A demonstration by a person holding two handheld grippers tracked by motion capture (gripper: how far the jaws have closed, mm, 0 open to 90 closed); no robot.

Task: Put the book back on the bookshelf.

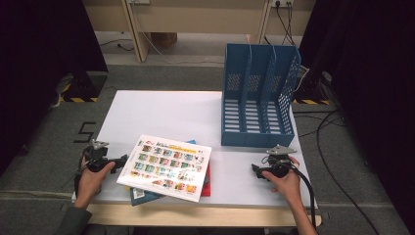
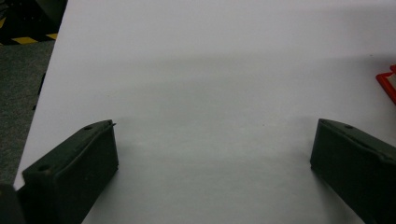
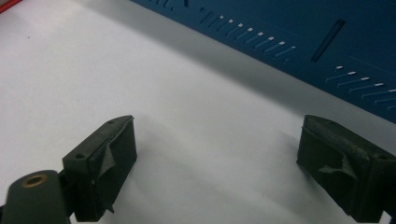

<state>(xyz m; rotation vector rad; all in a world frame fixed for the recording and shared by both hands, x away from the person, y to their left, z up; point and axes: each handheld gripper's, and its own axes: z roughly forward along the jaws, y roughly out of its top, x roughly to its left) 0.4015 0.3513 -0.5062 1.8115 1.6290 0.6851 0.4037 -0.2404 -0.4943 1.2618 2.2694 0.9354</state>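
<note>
A stack of books lies near the table's front edge: a white-covered book with rows of small coloured pictures (image 1: 167,167) on top, a blue book (image 1: 142,196) and a red book (image 1: 206,185) under it. A blue three-slot file rack (image 1: 258,98) stands on the table's right half. My left gripper (image 1: 121,159) rests at the front left beside the stack, open, with bare table between its jaws (image 2: 212,140). A red book corner (image 2: 388,83) shows at the right edge of the left gripper view. My right gripper (image 1: 255,170) rests at the front right, open and empty (image 3: 217,144), just before the rack's base (image 3: 299,32).
The white table (image 1: 166,112) has free room at its back left. Grey carpet surrounds it, with cables (image 1: 333,147) on the floor at the right. A wooden desk frame (image 1: 195,19) stands beyond.
</note>
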